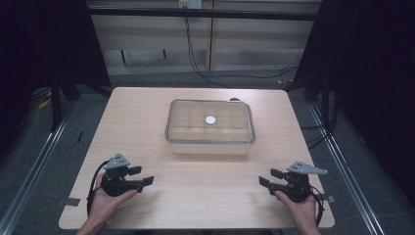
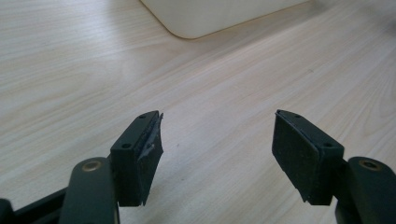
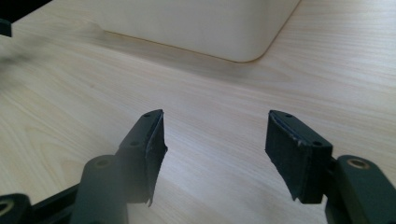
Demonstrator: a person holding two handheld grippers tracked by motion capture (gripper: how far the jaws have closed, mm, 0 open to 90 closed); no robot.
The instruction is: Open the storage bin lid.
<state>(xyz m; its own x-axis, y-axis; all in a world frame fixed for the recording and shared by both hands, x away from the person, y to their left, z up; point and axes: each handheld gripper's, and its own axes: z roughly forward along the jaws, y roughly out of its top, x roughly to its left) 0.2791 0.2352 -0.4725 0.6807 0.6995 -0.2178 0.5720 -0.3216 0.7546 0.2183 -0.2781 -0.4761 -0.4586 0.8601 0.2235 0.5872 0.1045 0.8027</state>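
A light wooden table (image 1: 147, 117) carries a clear rectangular plastic box (image 1: 210, 127) at its centre. Nearer, well apart from it, both hands rest low: left tongs (image 1: 145, 176) and right tongs (image 1: 266, 177) gape empty, pointing inward.

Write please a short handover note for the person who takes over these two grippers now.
Left gripper: open, holds nothing, low over the near left of the light wooden table.
Right gripper: open, holds nothing, near right.
Clear rectangular plastic box: mid-table, lid on, with a small round white disc at the lid's centre.
Done: nothing visible, box untouched.
Left: probably to reach the box from both sides.
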